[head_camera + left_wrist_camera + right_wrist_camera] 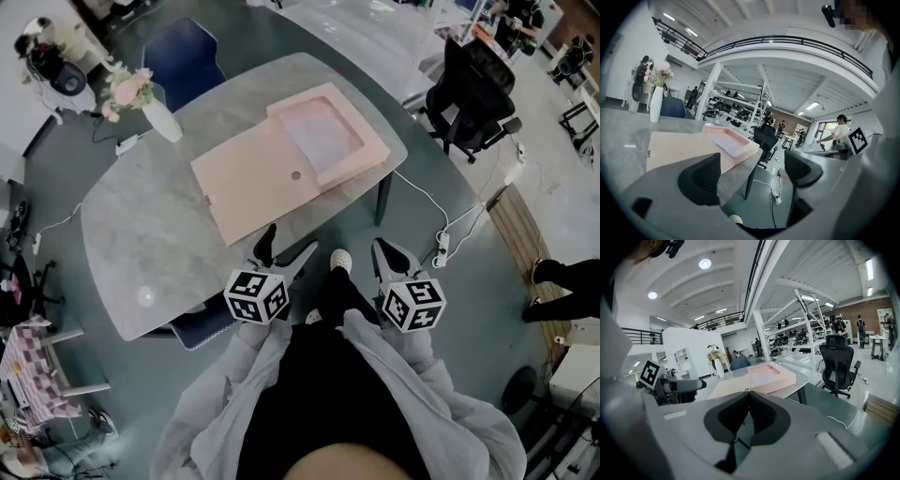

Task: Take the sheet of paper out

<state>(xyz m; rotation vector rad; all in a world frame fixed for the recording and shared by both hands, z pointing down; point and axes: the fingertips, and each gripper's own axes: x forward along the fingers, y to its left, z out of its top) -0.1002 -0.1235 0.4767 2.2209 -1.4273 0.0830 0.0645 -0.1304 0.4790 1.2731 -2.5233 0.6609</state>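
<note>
An open pale pink box (265, 183) lies on the grey marble table (141, 244). Its flat lid points toward me and its shallow tray sits at the far right. A whitish sheet of paper (323, 127) rests in the tray. It also shows in the left gripper view as the sheet (729, 143) inside the box (679, 150). Both grippers hang off the table's near edge, short of the box. My left gripper (288, 244) (752, 174) is open with nothing between its jaws. My right gripper (382, 249) (749, 403) is shut on nothing, with the box (761, 377) ahead of it.
A white vase of flowers (157, 114) stands at the table's far left. A blue chair (185, 58) is behind the table and another (202, 325) is tucked under its near edge. A black office chair (474, 89) and a floor power strip (442, 250) are to the right.
</note>
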